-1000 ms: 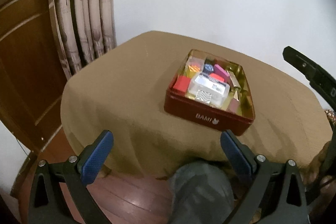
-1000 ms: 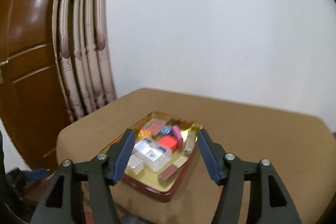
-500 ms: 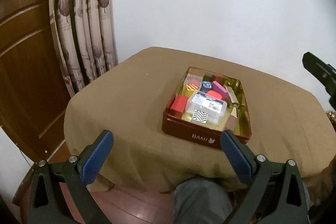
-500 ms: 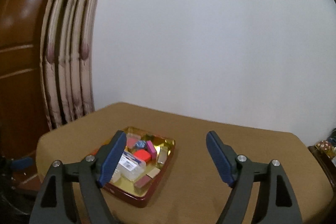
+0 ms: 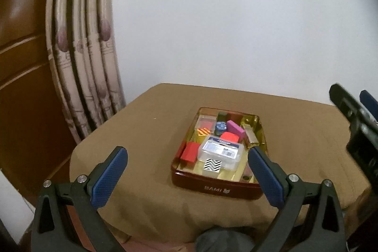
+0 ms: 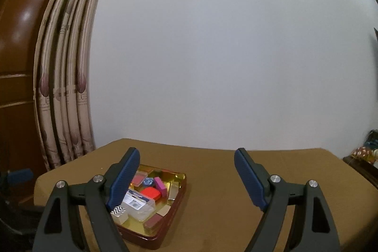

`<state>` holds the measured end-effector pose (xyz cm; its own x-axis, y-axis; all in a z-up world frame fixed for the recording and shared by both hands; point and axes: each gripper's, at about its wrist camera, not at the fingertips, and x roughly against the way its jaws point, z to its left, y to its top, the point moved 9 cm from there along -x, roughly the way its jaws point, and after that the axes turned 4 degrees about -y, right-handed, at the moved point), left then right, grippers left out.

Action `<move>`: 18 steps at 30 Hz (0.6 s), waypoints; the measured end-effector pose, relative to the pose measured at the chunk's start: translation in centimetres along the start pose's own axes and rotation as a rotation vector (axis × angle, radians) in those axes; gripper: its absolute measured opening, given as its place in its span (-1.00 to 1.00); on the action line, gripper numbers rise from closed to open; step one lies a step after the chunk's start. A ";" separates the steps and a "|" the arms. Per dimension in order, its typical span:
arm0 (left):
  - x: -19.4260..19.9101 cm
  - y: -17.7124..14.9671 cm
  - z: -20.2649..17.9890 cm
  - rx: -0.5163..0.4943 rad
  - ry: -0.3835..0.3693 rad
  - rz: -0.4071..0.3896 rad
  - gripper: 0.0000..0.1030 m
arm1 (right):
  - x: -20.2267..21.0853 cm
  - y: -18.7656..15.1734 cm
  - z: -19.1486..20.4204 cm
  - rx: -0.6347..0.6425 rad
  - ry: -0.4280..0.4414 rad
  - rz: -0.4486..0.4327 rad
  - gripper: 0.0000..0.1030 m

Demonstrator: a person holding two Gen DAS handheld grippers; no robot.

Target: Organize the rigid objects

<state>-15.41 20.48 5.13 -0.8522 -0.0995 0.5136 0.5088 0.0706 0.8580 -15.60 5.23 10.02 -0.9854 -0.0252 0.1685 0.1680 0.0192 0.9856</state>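
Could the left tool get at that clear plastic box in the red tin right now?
Probably yes: the left tool is open and empty, and the clear plastic box lies on top in the lidless red tin, nothing above it.

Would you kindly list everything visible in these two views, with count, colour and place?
tin tray: one, dark red with gold inside, on the table.
clear plastic case: one, transparent with white label, in the tray's near half.
zigzag block: one, black and white, near edge of tray.
red block: one, red, tray's left side.
pink block: one, magenta, tray's far half.
table: one, tan cloth.
curtain: one, beige, left.
door: one, brown wood, far left.
left claw: open, empty.
right claw: open, empty.
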 end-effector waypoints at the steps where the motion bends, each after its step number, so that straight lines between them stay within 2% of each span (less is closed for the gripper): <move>1: -0.3 0.1 -0.1 -0.003 -0.010 0.007 0.97 | 0.0 -0.1 0.0 0.005 0.000 0.001 0.64; 18: -3.4 -1.1 -0.5 -0.001 -0.066 0.104 0.99 | -1.6 -3.2 1.0 -0.009 -0.025 0.062 0.64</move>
<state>-13.03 20.21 2.43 -0.8011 -0.0260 0.5980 0.5949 0.0758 0.8002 -14.54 6.17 6.56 -0.9735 0.0010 0.2286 0.2286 0.0108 0.9735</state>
